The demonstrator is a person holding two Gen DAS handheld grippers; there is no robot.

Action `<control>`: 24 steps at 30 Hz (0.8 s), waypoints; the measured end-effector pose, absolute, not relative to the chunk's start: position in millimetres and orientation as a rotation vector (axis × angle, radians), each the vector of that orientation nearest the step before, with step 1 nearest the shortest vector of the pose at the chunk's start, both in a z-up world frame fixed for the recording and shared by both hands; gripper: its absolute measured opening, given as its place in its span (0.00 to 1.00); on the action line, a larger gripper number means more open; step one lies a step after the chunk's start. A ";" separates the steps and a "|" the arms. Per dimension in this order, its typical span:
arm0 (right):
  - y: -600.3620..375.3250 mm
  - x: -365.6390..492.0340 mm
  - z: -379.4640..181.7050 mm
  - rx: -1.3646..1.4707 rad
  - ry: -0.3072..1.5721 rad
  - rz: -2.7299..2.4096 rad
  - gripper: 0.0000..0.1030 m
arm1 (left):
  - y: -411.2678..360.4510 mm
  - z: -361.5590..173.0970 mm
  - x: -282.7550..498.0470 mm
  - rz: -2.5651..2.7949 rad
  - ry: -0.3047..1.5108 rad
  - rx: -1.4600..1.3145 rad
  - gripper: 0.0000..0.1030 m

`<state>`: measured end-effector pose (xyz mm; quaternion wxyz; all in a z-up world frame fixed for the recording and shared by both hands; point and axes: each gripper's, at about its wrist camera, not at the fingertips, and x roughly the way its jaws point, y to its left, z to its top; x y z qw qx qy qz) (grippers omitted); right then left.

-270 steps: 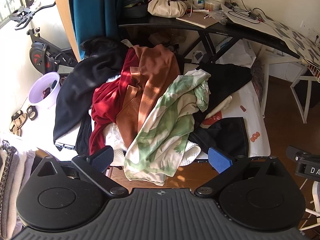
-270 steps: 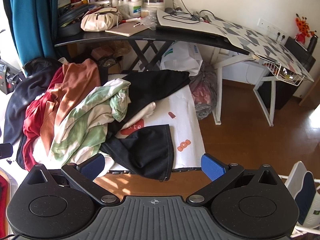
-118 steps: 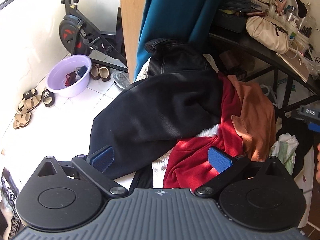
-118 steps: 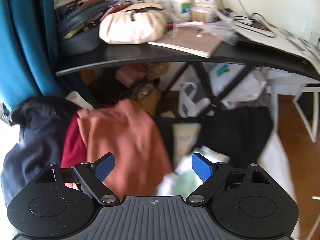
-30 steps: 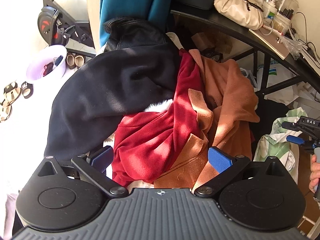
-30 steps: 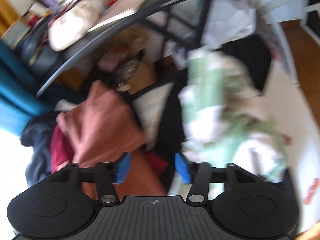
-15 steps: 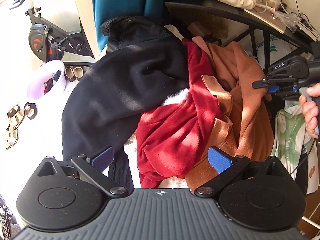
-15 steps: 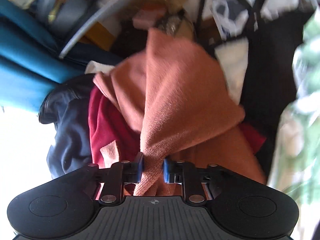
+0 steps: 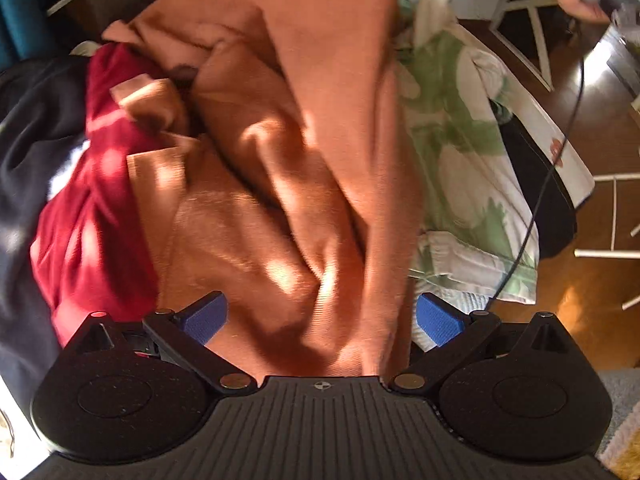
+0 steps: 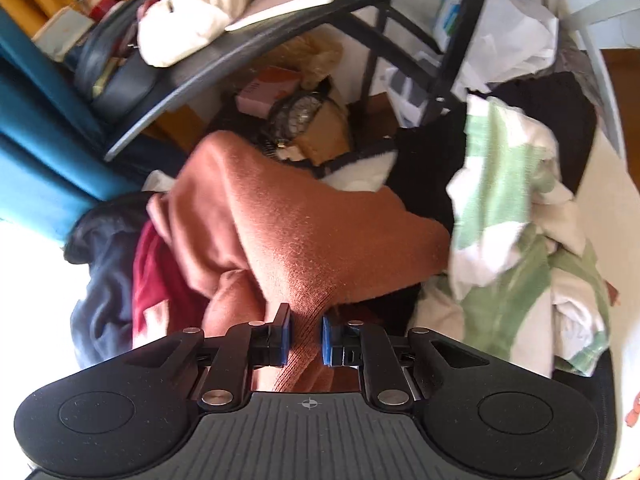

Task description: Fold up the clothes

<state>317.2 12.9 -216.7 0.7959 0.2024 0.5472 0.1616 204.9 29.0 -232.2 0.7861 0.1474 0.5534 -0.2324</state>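
While the rust-orange sweater [image 10: 288,232] is only partly drawn out of the heap of clothes, the step in hand looks like picking the first garment out for folding. The right gripper [image 10: 305,334] has just been closing and now pinches a ribbed fold of that sweater between its blue pads [image 10: 285,336], the cloth rising in a peak toward 12 o'clock from the jaws. The left gripper [image 9: 320,318] stands spread wide, its blue pads [image 9: 204,316] hovering close over the same sweater without pressing it. In the left wrist view a dark red garment [image 9: 92,200] lies at 9 o'clock of the sweater and a green-and-white garment [image 9: 460,148] at 3 o'clock. Next, I judge, the left gripper must come down and close on another edge, so the sweater can be pulled free and spread
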 end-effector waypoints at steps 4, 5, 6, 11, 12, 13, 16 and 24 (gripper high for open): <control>14.8 315.0 -206.8 0.384 1.169 0.377 0.13 | 6.4 -270.8 201.4 -0.525 1.239 0.343 1.00; 16.2 315.7 -205.6 0.366 1.171 0.378 0.13 | 4.6 -280.2 202.5 -0.511 1.258 0.350 0.96; 17.0 316.5 -205.9 0.345 1.173 0.379 0.15 | 3.2 -289.1 203.5 -0.496 1.275 0.356 0.90; 9.1 319.8 -224.2 0.339 1.194 0.344 0.35 | 25.1 -293.7 205.0 -0.392 1.293 0.215 0.42; 8.2 320.7 -228.6 0.353 1.195 0.334 0.38 | 30.6 -288.6 203.1 -0.374 1.283 0.186 0.31; 7.2 321.5 -233.0 0.366 1.195 0.323 0.41 | 34.6 -282.8 200.6 -0.365 1.269 0.173 0.19; 10.1 323.6 -246.8 0.403 1.204 0.307 0.59 | 42.6 -263.9 191.0 -0.360 1.222 0.152 0.13; 30.8 319.5 -247.1 0.486 1.222 0.334 0.10 | 78.2 -184.3 182.8 -0.263 1.054 0.050 0.05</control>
